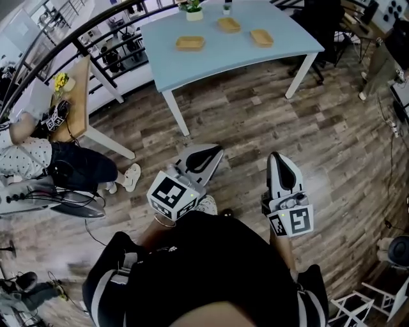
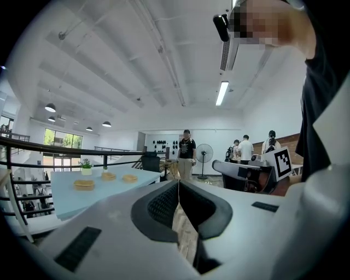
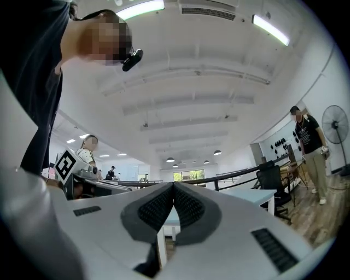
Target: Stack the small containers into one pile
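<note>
The left gripper (image 1: 215,153) and right gripper (image 1: 276,158) are both clenched, holding nothing. Three containers (image 1: 190,43) are lying apart on the surface (image 1: 255,60) at 12 o'clock, well away. They are probably light and stiff, so pinching one rim should be working.

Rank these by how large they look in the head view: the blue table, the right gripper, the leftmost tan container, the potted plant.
1. blue table
2. right gripper, though its nearness to the camera enlarges it
3. leftmost tan container and potted plant: too alike to rank
</note>
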Motion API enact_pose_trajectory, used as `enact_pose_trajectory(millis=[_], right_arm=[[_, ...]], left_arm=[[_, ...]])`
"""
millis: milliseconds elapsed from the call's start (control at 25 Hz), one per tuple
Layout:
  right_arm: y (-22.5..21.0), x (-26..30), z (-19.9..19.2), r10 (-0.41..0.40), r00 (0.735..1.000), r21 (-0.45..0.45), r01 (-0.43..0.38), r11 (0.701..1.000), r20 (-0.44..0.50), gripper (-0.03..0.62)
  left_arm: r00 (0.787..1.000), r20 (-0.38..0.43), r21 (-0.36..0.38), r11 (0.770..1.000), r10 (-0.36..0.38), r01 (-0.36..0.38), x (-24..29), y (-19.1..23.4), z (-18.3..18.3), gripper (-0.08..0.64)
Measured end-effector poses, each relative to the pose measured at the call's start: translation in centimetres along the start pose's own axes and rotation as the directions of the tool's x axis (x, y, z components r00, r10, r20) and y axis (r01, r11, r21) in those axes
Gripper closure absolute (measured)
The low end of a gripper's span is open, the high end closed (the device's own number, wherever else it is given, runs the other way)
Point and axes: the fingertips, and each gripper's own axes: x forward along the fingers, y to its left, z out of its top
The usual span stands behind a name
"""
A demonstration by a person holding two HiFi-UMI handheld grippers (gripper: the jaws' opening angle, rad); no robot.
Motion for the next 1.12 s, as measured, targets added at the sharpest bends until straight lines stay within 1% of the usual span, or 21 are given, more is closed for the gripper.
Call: enact_pose_trajectory(millis=[120,280,480,640,880,1000,1120], right_arm=[[-0.3,-0.5,0.2,-0.006,1.000,0.007,0.006,1.000,0.005,0.592],[-0.3,-1.5,0.6,-0.005,1.000,-0.014,0.006,1.000,0.020,0.592],[-0.9,-2.2,0.1,-0.014,1.000,0.006,0.014,1.000,0.011,0.592],[-1.8,-1.8,-0.2,-0.028,1.000,0.010,0.028,1.000,0.000,0.592],[-4.1,-0.4,-0.1,-0.063,0.998,-0.009,0.063,0.998,-0.014,0.592],[-5.2,0.6,-0.2,-0.085,0.996,-0.009,0.084,0.996,-0.011,0.592],[-6.1,2.3,-0.5,-0.094,0.995,-0.008,0.094,0.996,-0.013,0.592]], left_arm=[[1.000,0.001,0.010,1.000,-0.010,0.010,0.3,-0.7,0.2,0.543],[1.000,-0.002,0.017,1.000,-0.014,0.014,0.6,-1.6,0.2,0.543],[1.000,-0.009,0.014,1.000,-0.018,0.018,1.1,-2.2,-0.2,0.543],[1.000,-0.013,-0.007,1.000,-0.024,0.024,2.1,-1.6,-0.5,0.543],[0.998,-0.002,-0.027,0.997,-0.070,0.070,5.5,-0.3,-0.3,0.543],[0.995,0.002,-0.015,0.995,-0.100,0.100,7.0,0.6,-0.1,0.543],[0.994,0.011,-0.005,0.994,-0.113,0.113,8.2,2.0,0.3,0.543]])
